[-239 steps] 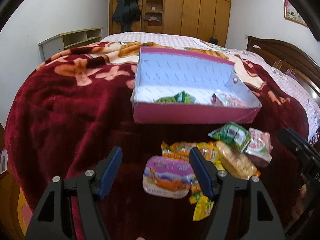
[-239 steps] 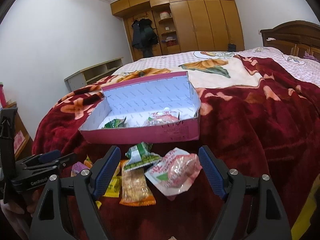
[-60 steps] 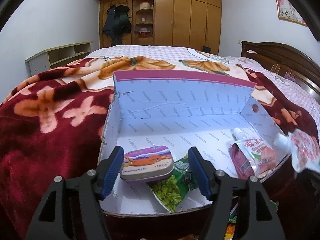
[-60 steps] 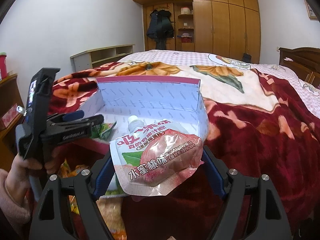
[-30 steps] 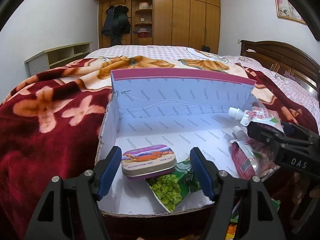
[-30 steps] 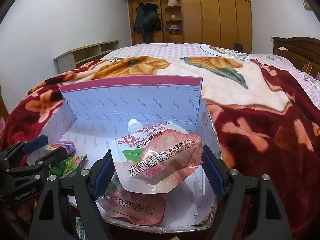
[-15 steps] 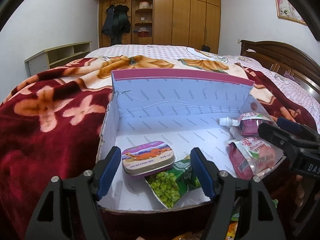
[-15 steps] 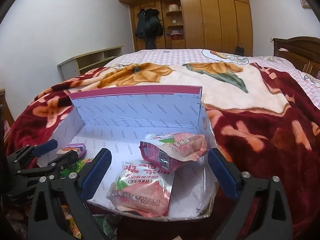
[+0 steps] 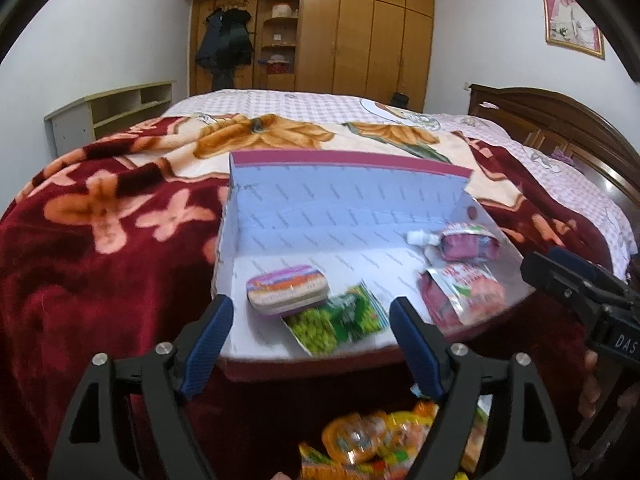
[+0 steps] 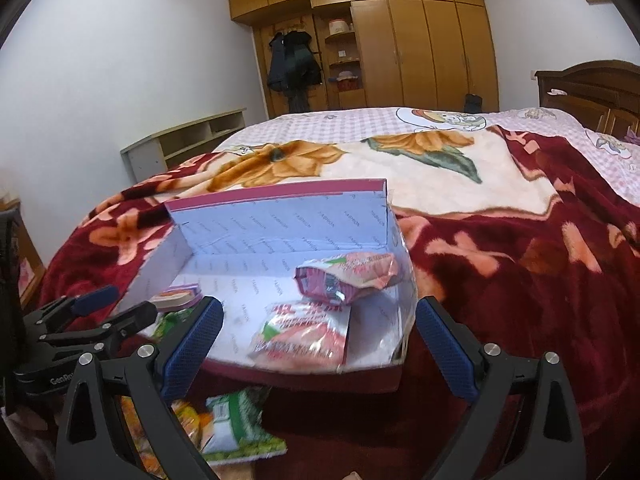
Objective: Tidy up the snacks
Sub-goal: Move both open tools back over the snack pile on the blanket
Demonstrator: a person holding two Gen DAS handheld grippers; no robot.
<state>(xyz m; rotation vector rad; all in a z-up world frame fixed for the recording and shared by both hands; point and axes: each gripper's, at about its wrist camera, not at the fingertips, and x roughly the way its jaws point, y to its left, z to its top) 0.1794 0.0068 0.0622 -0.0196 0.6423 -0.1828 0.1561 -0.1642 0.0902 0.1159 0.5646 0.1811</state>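
The left gripper (image 9: 310,332) has its blue-padded jaws opening with nothing pinched between them; just ahead of its tips, inside the pink-walled box (image 9: 344,160), lies the small oval tin (image 9: 287,290) with a purple and orange lid, resting partly on a green pea packet (image 9: 334,320), both motion-blurred so their print cannot be read. Ahead and to the right of that gripper lie two red-and-pink spouted pouches (image 9: 464,292), one behind the other, against the box's right end. The right gripper (image 10: 318,338) is spread wide and empty, its tips either side of the box's near corner, with the nearer pouch directly ahead between them and the other pouch (image 10: 348,276) lying on its side farther on. The box lining carries a repeated word, FASHION, legible in the right wrist view and smeared in the left. The left wrist view alone shows the letters DAS on the right gripper's body at its right edge, and a pile of yellow and orange snack packets (image 9: 372,444) below its fingers on the red blanket (image 9: 100,280). The right wrist view alone shows "GenRo" on the left gripper's side and a green and white packet (image 10: 236,424) on the blanket below its left finger.
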